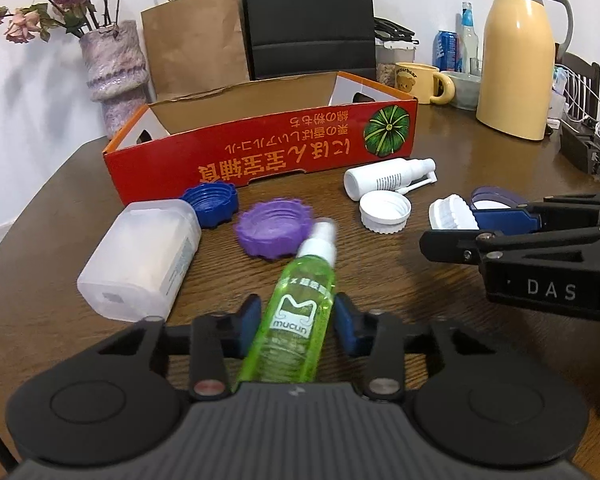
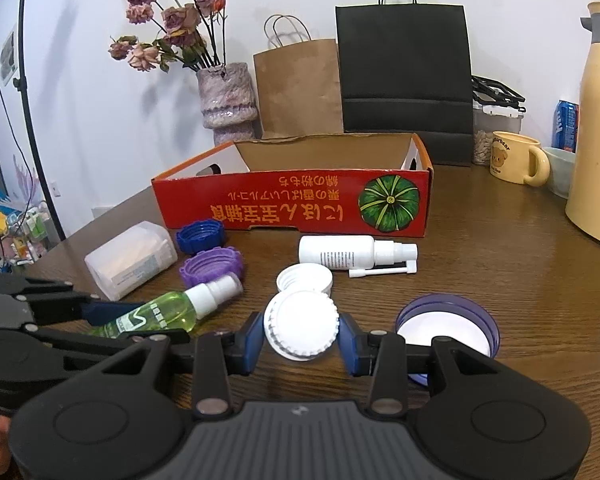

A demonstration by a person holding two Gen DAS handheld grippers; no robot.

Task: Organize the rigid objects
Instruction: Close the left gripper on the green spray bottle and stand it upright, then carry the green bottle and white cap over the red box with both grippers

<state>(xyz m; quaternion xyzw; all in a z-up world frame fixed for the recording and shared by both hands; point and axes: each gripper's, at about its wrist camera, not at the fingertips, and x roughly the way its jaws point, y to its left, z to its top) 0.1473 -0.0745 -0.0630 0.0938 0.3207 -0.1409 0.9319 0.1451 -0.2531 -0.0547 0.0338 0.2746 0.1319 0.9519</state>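
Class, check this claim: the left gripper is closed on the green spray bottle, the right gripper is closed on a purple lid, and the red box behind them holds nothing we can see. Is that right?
One detail is wrong. The right gripper grips a white lid, not a purple one, as the right wrist view shows. The left gripper does clamp the green spray bottle, and the red box shows no contents.

The green spray bottle (image 1: 296, 312) has a motion-blurred nozzle; the yellow thermos (image 2: 598, 128) is cut off at the frame's edge.
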